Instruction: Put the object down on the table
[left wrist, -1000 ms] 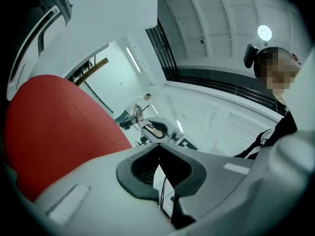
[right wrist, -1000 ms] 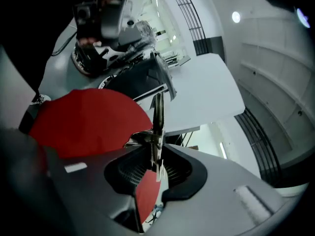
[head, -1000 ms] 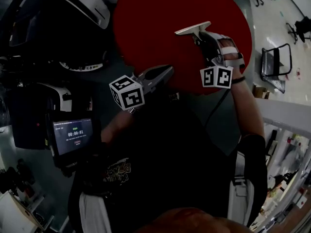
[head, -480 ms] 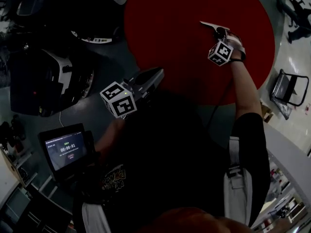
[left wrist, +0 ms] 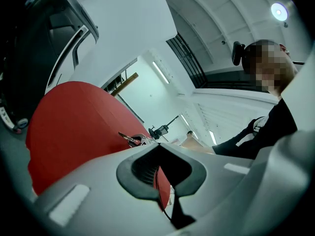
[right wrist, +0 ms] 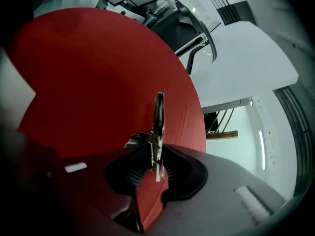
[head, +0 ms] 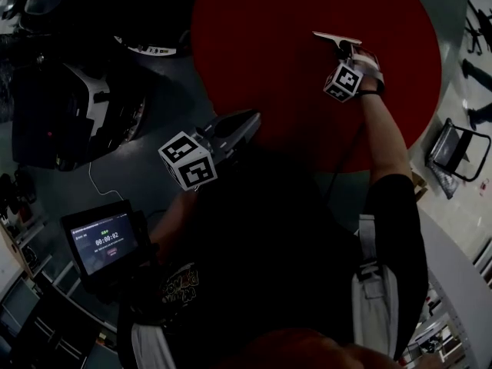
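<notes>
A round red table (head: 269,60) fills the upper middle of the head view. My right gripper (head: 347,49) reaches out over its right part, shut on a thin metal clip with a small spring (head: 336,38). In the right gripper view the clip (right wrist: 158,117) stands edge-on between the jaws, just above the red table top (right wrist: 88,82). My left gripper (head: 247,119) hangs at the table's near edge with its jaws together and nothing in them. In the left gripper view the table (left wrist: 74,117) lies ahead, with the clip (left wrist: 129,138) small in the distance.
Dark machines (head: 69,114) stand on the floor left of the table. A small screen with a timer (head: 104,241) sits at the lower left. A folding chair (head: 453,148) is on the floor at the right. More equipment (right wrist: 142,4) stands beyond the table's far edge.
My right gripper has gone down and farther out over the table, with the clip still in it. The left gripper has sunk a little near the table's edge.
</notes>
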Motion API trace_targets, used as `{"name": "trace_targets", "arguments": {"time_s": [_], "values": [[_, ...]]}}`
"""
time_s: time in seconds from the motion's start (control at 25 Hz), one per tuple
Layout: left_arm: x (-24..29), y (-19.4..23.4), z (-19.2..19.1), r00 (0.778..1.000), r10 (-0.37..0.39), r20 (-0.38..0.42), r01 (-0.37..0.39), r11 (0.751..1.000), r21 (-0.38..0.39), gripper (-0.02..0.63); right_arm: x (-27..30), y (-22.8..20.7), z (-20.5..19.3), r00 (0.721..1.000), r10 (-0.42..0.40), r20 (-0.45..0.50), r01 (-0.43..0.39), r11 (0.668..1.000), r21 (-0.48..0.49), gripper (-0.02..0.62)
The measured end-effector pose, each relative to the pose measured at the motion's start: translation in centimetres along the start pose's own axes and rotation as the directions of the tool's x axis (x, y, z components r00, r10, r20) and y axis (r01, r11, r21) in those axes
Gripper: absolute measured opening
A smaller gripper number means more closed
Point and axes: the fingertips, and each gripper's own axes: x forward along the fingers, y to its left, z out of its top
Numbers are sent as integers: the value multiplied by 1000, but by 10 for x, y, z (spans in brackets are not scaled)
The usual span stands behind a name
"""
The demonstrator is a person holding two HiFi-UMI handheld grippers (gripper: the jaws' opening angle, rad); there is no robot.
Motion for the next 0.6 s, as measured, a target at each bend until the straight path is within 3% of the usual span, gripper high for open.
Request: {"name": "trace_targets", "arguments": {"time_s": [0.44,0.6], "values": [[-16,11,0,999,30,13,-30,999,-20,11,9,24,6,1000,-12,-3,12,998,-58,95],[-20,15,-5,999,32,13,-32,999,-26,11,7,31,3,1000,-26,-14,25,998,-55,131]]}}
